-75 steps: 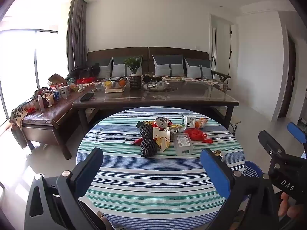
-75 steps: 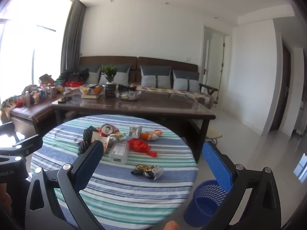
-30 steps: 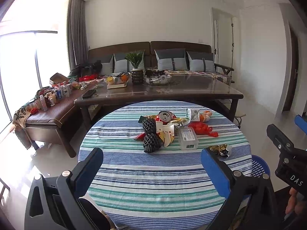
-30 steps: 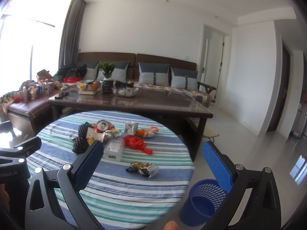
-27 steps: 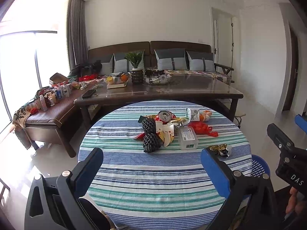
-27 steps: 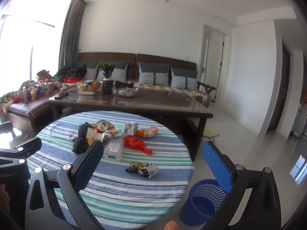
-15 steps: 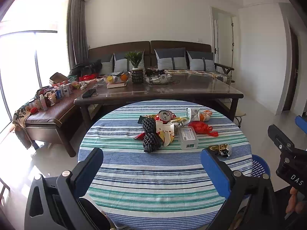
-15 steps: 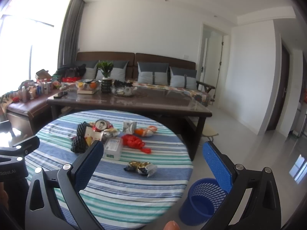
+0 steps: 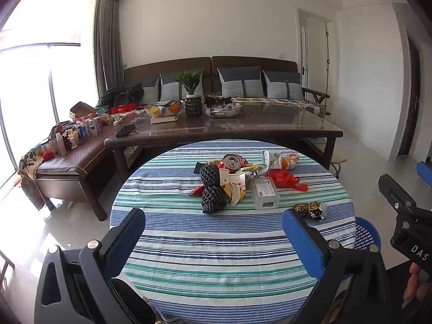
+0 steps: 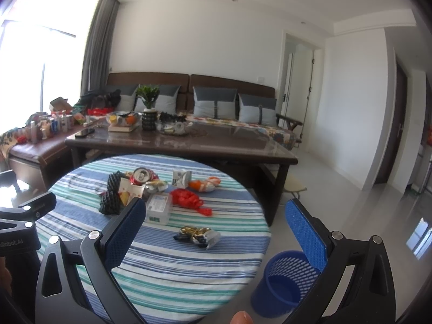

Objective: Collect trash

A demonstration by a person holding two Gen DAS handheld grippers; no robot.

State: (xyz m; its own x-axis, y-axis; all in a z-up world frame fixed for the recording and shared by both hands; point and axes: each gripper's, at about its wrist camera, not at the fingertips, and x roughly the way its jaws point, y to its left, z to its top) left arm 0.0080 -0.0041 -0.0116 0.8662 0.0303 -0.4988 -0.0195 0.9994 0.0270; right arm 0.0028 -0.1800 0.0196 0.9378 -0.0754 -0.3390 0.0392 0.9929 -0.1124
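both tools hang at the near edge of the round striped counter (image 9: 229,245), left tool (image 9: 213,235) and right tool (image 10: 216,229) spread wide and holding nothing, probably poised to choose a first piece. the blue bin (image 10: 286,283) stands on the floor by the counter's right rim, handy for drops. nearest trash is the gold wrapper (image 10: 197,236); beyond it lie the clear box (image 9: 264,193), red bag (image 9: 283,178), black foam net (image 9: 212,189) and crushed can (image 9: 232,161), heaped mid-counter.

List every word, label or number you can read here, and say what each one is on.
"DAS": on the right gripper's body, cut off at the frame edge.
"Robot.AI": on the left gripper's body, start cut off.
Milk carton: print too small to read.
Clear box label: blurred.
Can, snack wrapper: nothing legible.
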